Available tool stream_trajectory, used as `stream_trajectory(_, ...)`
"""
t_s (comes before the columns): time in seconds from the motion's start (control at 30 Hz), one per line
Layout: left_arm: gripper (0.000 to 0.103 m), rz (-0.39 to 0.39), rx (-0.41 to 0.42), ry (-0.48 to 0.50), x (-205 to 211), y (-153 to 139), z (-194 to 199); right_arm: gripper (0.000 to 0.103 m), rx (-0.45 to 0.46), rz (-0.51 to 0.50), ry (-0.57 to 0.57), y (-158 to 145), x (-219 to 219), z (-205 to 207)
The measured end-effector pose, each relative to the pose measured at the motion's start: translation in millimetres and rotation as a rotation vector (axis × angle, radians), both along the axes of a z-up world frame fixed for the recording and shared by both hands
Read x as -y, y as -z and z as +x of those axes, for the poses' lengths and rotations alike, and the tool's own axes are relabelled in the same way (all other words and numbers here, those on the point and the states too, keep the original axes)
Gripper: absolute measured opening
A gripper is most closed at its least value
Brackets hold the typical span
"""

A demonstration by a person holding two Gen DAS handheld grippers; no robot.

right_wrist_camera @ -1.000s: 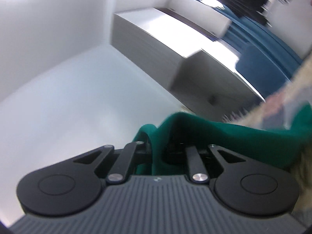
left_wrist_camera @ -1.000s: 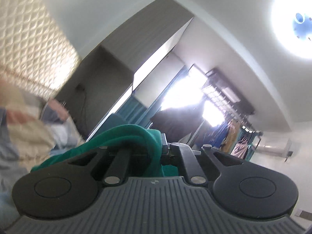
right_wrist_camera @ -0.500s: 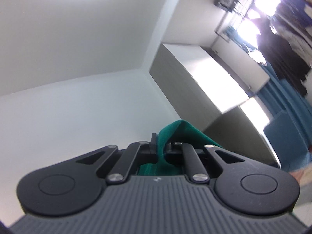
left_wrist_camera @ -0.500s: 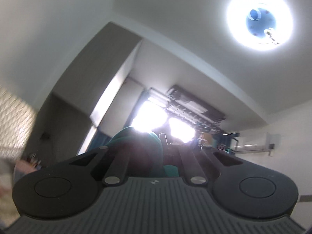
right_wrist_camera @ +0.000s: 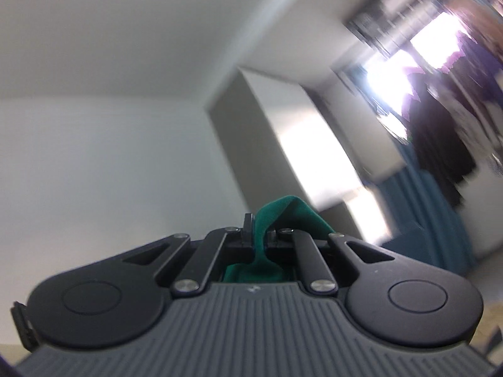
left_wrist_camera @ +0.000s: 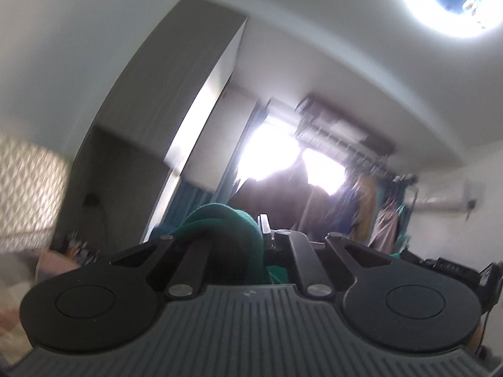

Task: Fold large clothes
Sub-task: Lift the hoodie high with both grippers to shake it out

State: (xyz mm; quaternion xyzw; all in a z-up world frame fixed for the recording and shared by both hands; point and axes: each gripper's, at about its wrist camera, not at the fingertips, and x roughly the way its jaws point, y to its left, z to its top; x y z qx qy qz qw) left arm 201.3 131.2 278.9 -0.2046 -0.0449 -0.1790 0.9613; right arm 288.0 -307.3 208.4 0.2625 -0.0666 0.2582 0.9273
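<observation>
Nearest in the left wrist view, the left gripper [left_wrist_camera: 262, 235] is seen with its jaws closed on a bunched fold of the dark green fabric garment [left_wrist_camera: 226, 229], which is humped up over the left-hand finger and drawn down between the black linkage arms. In the right wrist view, the right gripper [right_wrist_camera: 259, 235] is likewise seen with its jaws closed on a thinner edge of the dark green fabric garment [right_wrist_camera: 283, 216]; a flap is folded over above the fingertips and more cloth is gathered behind them. Both grippers are tilted upward, so only the pinched parts of the garment are shown.

Farther off, a tall grey wardrobe [left_wrist_camera: 176, 100] is seen against a white wall. Beyond it, a bright window [left_wrist_camera: 273, 154] is partly covered by blue curtains [right_wrist_camera: 433, 216], with dark clothes hung before it [right_wrist_camera: 440, 138]. A round ceiling lamp [left_wrist_camera: 452, 0] is lit overhead, and a white air conditioner [left_wrist_camera: 440, 201] is mounted on the far wall.
</observation>
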Motion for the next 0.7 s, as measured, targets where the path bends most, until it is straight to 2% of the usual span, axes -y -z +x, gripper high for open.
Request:
stream_trajectory(0.07,0.010,0.016,-0.067,-0.004,1.0,51.5,45.1,0.007,-0.069,-0.005,0.018,38.3,-2.8,34.8)
stream_trajectory(0.17,0.010,0.082,-0.088,-0.003,3.7,124.0,102.5,0.007,-0.127,0.001,0.055,104.6,-4.9,84.2)
stream_trajectory(0.23,0.010,0.105,-0.149,-0.016,7.0,168.6,147.2,0.007,-0.177,0.021,0.060,145.9,-5.4,118.4)
stream_trajectory(0.33,0.010,0.096,-0.243,-0.028,0.9,235.0,226.5,0.007,-0.266,-0.013,0.093,208.9,-13.1,179.3)
stream_trajectory(0.47,0.010,0.040,-0.312,-0.015,-11.6,320.8,338.1,0.007,-0.363,-0.003,0.110,288.3,-20.2,261.8)
stream_trajectory(0.53,0.010,0.035,-0.365,-0.029,-11.8,360.0,406.0,0.007,-0.406,-0.026,0.118,322.4,-28.0,303.7)
stream_trajectory(0.7,0.010,0.047,-0.513,-0.073,-23.9,452.3,501.9,0.007,-0.505,-0.087,0.116,395.6,-45.2,369.5)
